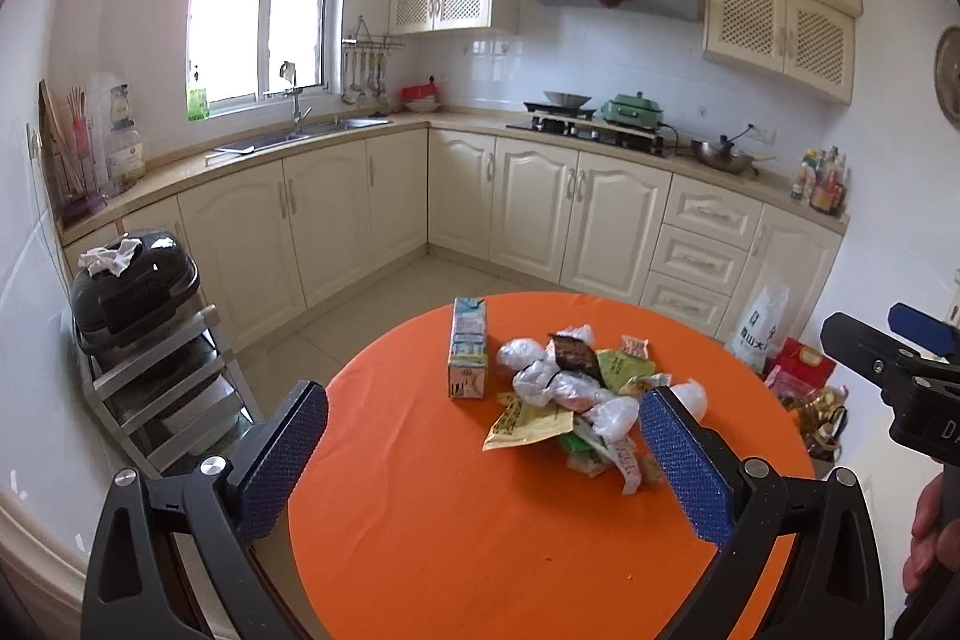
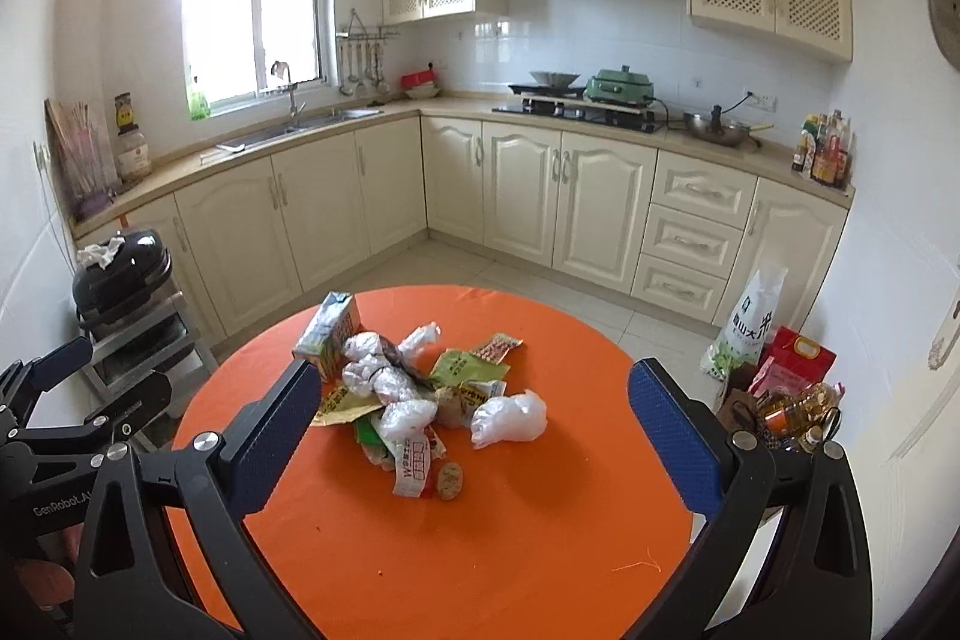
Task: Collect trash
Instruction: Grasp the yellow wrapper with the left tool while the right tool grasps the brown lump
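Note:
A pile of trash (image 1: 576,394) lies on the round orange table (image 1: 480,520): crumpled plastic bags, snack wrappers and a milk carton (image 1: 468,355) lying at its left. In the right wrist view the pile (image 2: 420,394) sits mid-table, with the carton (image 2: 329,334) at its far left and a white plastic bag (image 2: 510,418) at its right. My left gripper (image 1: 483,445) is open and empty, held above the near side of the table. My right gripper (image 2: 474,424) is open and empty, also above the near side.
A black trash bin (image 1: 135,292) with white tissue on its lid stands on a metal rack at the left. Bags and oil bottles (image 2: 780,388) sit on the floor at the right. Cream cabinets (image 1: 540,196) line the back.

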